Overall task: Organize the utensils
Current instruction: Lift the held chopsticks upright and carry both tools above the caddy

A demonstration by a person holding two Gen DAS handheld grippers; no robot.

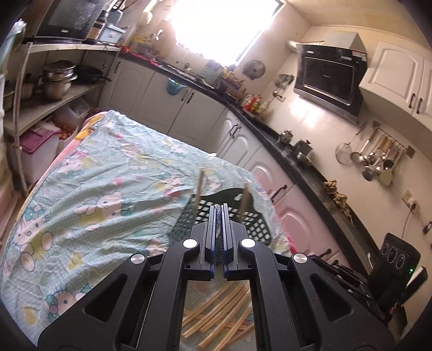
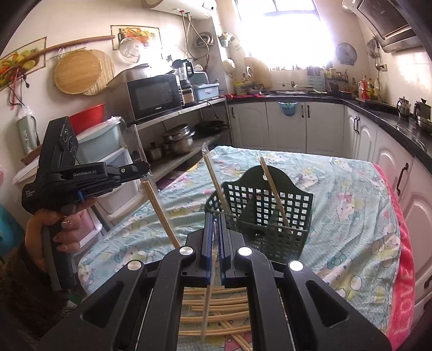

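Two chopsticks stand in green basket [image 1: 216, 213] just ahead of left gripper [image 1: 218, 213], jaws shut on clear wrapper [image 1: 217, 208]; loose chopsticks [image 1: 221, 307] lie on cloth below it. Best pull steady, wrapper straight off.

Right view: right gripper [image 2: 214, 224] pinched shut on wrapped chopstick [image 2: 209, 291] hanging below jaws, basket [image 2: 270, 213] just beyond. Left gripper [image 2: 144, 167] raised off to left, hand [image 2: 62, 224] on grip, pointing slightly down, bare chopstick [image 2: 162, 213] slanting below its tip.

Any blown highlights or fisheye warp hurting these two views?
Left wrist view: the window is blown out to pure white, washing the nearby counter; cabinets bow strongly. Right wrist view: window also clipped, edges vignetted black, but the basket and chopsticks stay sharp and evenly lit.
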